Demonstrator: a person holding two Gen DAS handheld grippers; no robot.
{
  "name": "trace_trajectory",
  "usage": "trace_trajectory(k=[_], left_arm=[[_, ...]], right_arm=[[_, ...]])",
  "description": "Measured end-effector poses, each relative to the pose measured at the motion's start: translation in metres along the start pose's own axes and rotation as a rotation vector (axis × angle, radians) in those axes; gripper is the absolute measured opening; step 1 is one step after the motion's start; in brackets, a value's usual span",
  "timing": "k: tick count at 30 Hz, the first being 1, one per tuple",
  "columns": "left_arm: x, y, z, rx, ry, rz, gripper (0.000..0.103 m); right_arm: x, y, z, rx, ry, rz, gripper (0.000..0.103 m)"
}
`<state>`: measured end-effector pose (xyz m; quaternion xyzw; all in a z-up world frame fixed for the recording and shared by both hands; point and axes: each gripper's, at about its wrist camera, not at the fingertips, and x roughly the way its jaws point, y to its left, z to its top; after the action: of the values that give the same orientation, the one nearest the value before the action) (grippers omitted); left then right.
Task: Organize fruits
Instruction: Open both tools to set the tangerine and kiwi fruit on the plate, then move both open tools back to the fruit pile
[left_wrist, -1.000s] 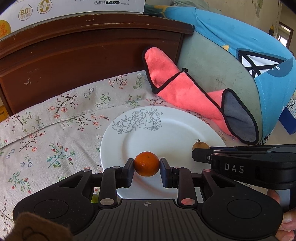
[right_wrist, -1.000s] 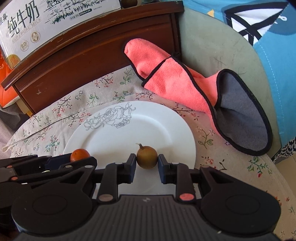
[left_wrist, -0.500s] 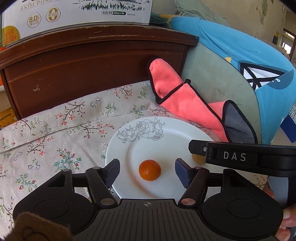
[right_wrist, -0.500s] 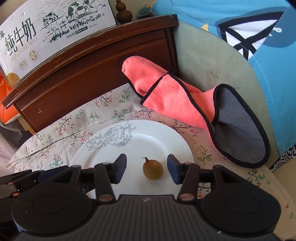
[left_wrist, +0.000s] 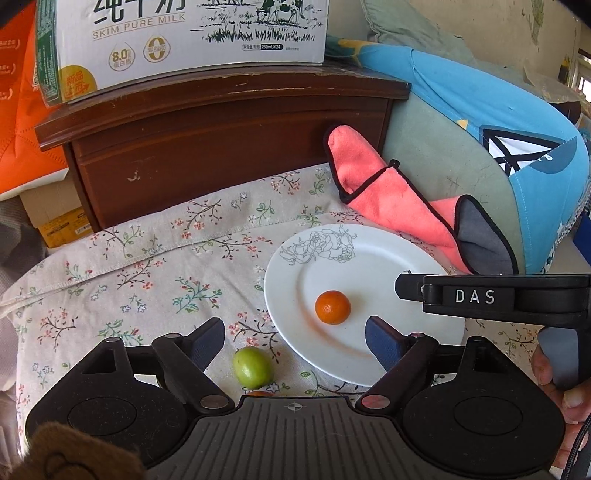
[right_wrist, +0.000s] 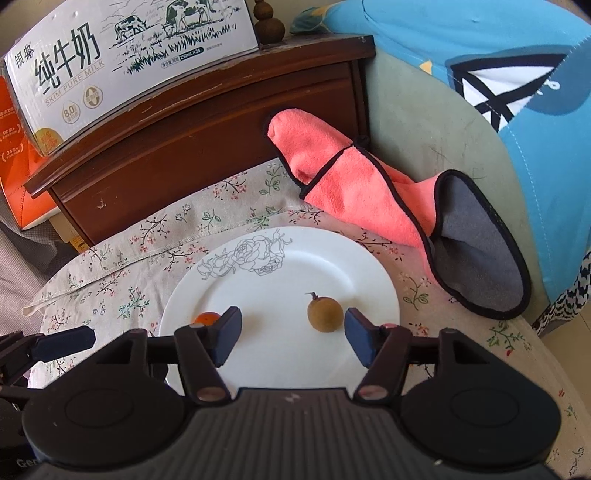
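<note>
**Two fruits on the plate, one green one left on the cloth**

The left gripper (left_wrist: 293, 341) has its jaws opening wide and nothing is gripped; in the left wrist view its span frames the near rim of the white plate (left_wrist: 424, 258) and a patch of the floral cloth (left_wrist: 147, 266). The small orange fruit (left_wrist: 332, 307) sits free on the plate just beyond the fingertips, right of centre in that frame. The right gripper (right_wrist: 291, 338) is also opening, less wide, and empty; the brown stemmed fruit (right_wrist: 325, 315) rests on the plate just beyond the gap, nearer the right finger but clear of it.

By the look of it, two pieces are placed. A green fruit (left_wrist: 253, 367) lies off the plate on the cloth, low in the left frame, with a sliver of something orange-red at the gripper body's edge below it (too hidden to identify). These seem to be what remains.

Both tools point steeply down over the plate's near side. A hand (left_wrist: 561, 384) grips the right tool's handle at the right edge of the left frame. Further out, a pink cloth (right_wrist: 354, 184) drapes against a cushion at upper right, and a milk carton (right_wrist: 129, 48) tops the wooden cabinet at upper left.
</note>
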<state>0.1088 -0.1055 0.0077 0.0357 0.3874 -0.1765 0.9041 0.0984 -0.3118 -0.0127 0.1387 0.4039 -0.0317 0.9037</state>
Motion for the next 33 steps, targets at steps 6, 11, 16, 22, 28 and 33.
trace_trajectory(k=[6,11,16,22,28,33], left_arm=[[-0.020,0.016,-0.011,-0.054,0.000,0.011,0.086],[-0.034,0.027,-0.023,-0.081,0.011,0.020,0.086],[-0.044,0.043,-0.035,-0.107,0.031,0.052,0.086],[-0.052,0.066,-0.049,-0.135,0.064,0.088,0.086],[-0.057,0.079,-0.063,-0.141,0.099,0.108,0.086],[-0.064,0.081,-0.081,-0.115,0.102,0.105,0.086]], right_arm=[[-0.006,0.009,-0.007,-0.028,0.022,-0.018,0.066],[-0.014,0.012,-0.015,-0.018,0.037,-0.005,0.066],[-0.027,0.015,-0.025,-0.018,0.041,0.023,0.066],[-0.039,0.025,-0.042,-0.033,0.064,0.079,0.066],[-0.046,0.046,-0.064,-0.092,0.094,0.145,0.066],[-0.049,0.060,-0.080,-0.141,0.120,0.209,0.055]])
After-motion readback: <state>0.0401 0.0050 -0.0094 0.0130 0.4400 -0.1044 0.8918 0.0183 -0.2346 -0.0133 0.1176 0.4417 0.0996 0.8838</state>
